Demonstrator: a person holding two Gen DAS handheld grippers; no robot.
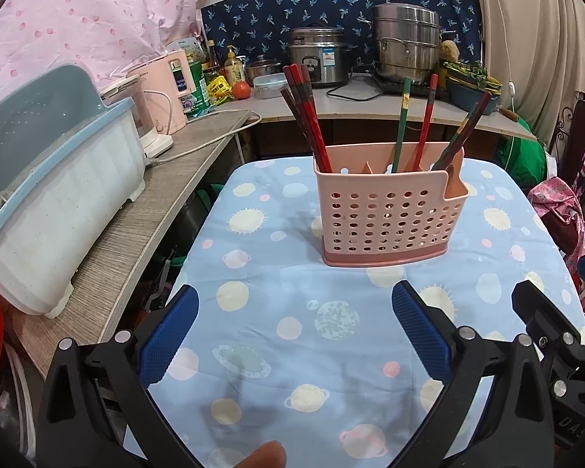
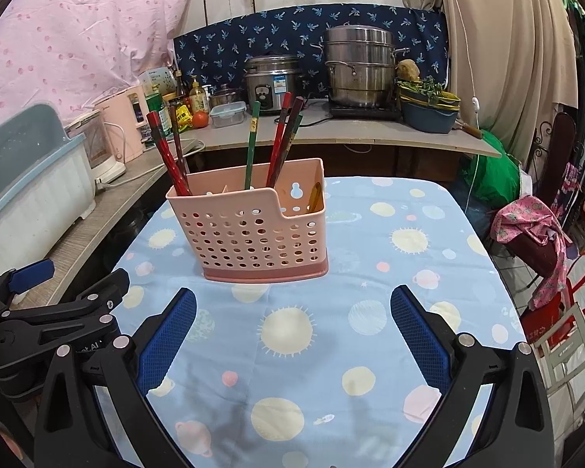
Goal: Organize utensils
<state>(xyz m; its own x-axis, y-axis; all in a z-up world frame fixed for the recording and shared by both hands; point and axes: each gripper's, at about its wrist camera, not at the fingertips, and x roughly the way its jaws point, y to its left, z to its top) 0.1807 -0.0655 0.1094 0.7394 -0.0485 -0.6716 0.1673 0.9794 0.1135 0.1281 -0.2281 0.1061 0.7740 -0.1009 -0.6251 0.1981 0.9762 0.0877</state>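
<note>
**Utensil holder loaded, both grippers spread and empty**

Pink perforated utensil holder point(image 1: 390, 210) point(image 2: 253, 230) stands upright mid-table on a blue planet-print tablecloth point(image 1: 277, 312) point(image 2: 370, 273). Red chopsticks point(image 1: 306, 117) point(image 2: 167, 152) lean in its left compartment; a green chopstick point(image 1: 401, 124) point(image 2: 252, 144) and more red ones sit in the middle and right. A wooden utensil point(image 1: 454, 177) pokes out of the low notched end section.

Left gripper point(image 1: 292, 335) hangs near the table's front edge, fingers wide apart, nothing between them. Right gripper point(image 2: 292, 335) the same, released, just beside the left.

Around: a white dish bin point(image 1: 58, 210) on the left counter, a rice cooker point(image 1: 319, 58) point(image 2: 273, 78) and a steel steamer pot point(image 1: 405, 43) point(image 2: 358, 66) behind. Nothing stands between grippers and holder.
</note>
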